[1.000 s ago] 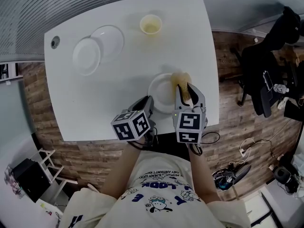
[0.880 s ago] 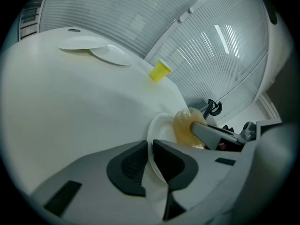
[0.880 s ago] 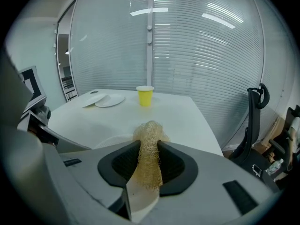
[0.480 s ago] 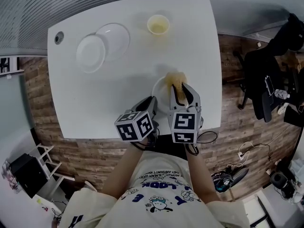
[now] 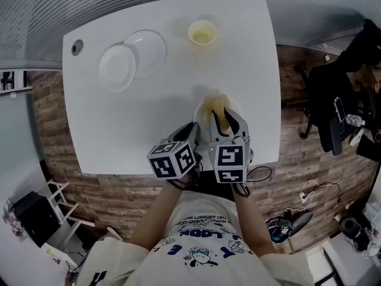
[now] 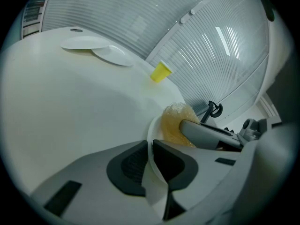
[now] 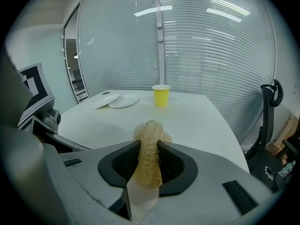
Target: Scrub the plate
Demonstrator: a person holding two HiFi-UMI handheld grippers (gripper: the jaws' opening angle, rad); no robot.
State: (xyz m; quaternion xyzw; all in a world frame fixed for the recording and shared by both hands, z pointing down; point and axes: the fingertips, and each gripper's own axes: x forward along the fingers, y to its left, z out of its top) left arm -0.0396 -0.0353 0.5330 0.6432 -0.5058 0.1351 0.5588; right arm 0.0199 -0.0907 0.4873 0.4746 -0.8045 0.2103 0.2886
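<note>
A: Left tool point(image 6: 150, 150)?
B: Clamped on near rim of plate point(image 5: 200, 117). Thin white edge pinched between both pads.
A: Right tool point(image 7: 149, 146)?
B: Closed on tan scrubber point(image 7: 150, 128). Fibres squeezed between the pads, tuft sticking out past the tips.
A: Plate where?
B: Just right of centre in head view, on white bench point(image 5: 149, 118), close to its lower edge. Mostly covered by the two tools, side by side, marker cubes almost touching at lower centre.
A: Scrubber against plate?
B: Over far part of plate, seemingly touching its inner surface. In left tool view at centre right, just past the pinched rim, with one finger of right tool lying over it.
A: Anything else on bench?
B: Yellow cup point(image 5: 202, 32) at top centre, well apart from plate. Pair of white dishes point(image 5: 117, 67) overlapping at upper left, far from both tools. Small dark round cap point(image 5: 77, 47) near upper-left corner of bench.
A: Off the bench?
B: Brick-pattern floor around it, dark chair point(image 5: 336, 109) at right edge.
</note>
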